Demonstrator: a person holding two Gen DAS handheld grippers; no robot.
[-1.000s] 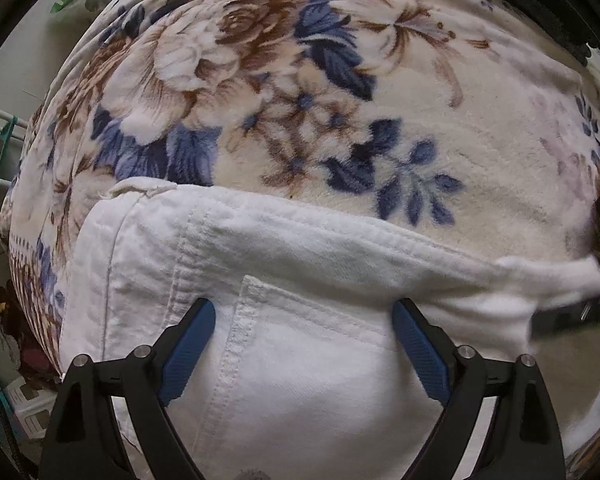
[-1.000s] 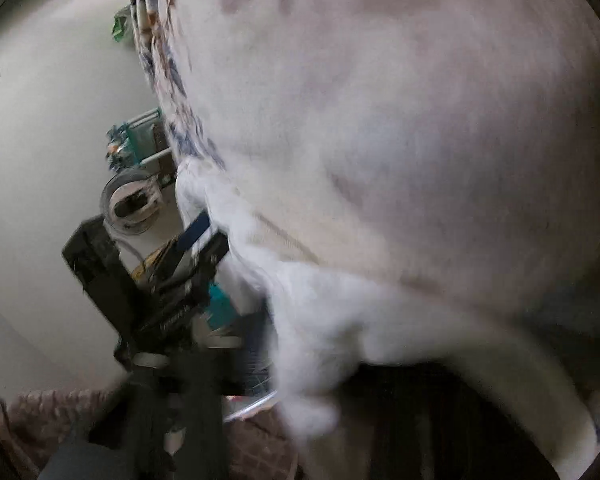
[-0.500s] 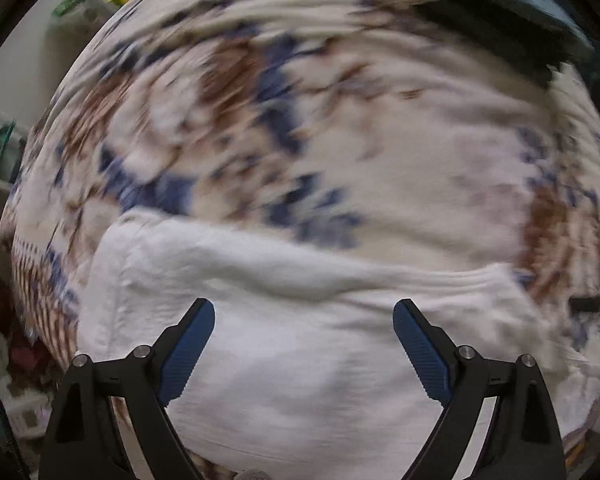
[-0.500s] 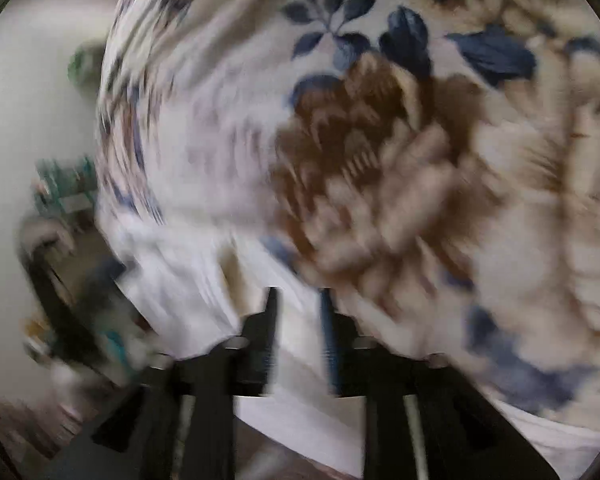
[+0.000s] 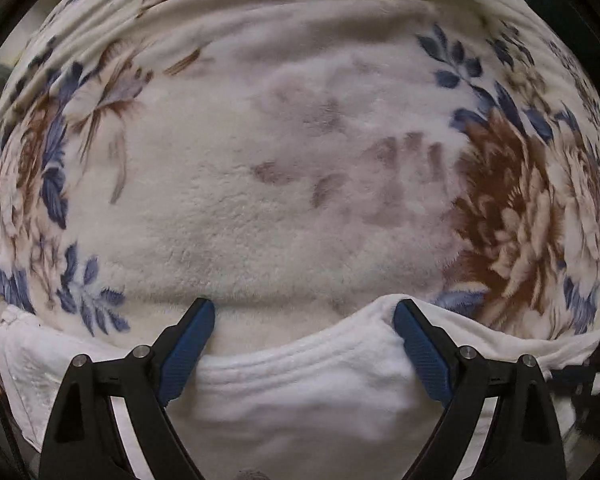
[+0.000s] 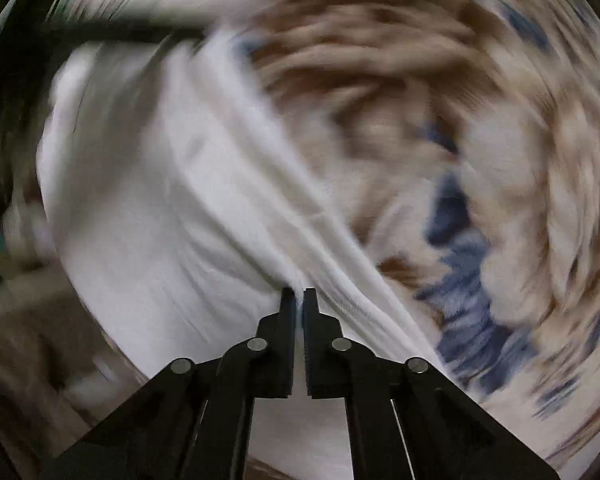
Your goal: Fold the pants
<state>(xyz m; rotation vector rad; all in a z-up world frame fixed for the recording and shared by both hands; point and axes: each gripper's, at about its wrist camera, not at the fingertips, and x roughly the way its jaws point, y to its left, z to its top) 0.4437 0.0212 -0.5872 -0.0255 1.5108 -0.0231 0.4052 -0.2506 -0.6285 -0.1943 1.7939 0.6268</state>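
The white pants (image 5: 300, 392) were seen lying on a floral fleece blanket (image 5: 284, 200), along its near edge in the left wrist view, their hemmed edge curving up between the fingers of the left gripper (image 5: 304, 328). That gripper's jaws were spread wide above the cloth, pointing straight down, and nothing was pinched by them. The right gripper (image 6: 299, 294) had its jaws pressed together on a gathered ridge of the pants (image 6: 172, 208), having just been closing on it; the fabric was drawn into taut creases running toward the tips.

The step in hand was judged to be the lifting of one edge for a fold. It would be done well if the pinched fold were carried over low and evenly, so that the layers were not dragged askew, and if the left jaws were brought down onto the matching edge before any further pull was made. The right view was heavily blurred, so the depth of the bite could not be told.

The pants appeared thick, soft and cotton-like, with stitched hems, and somewhat rumpled.
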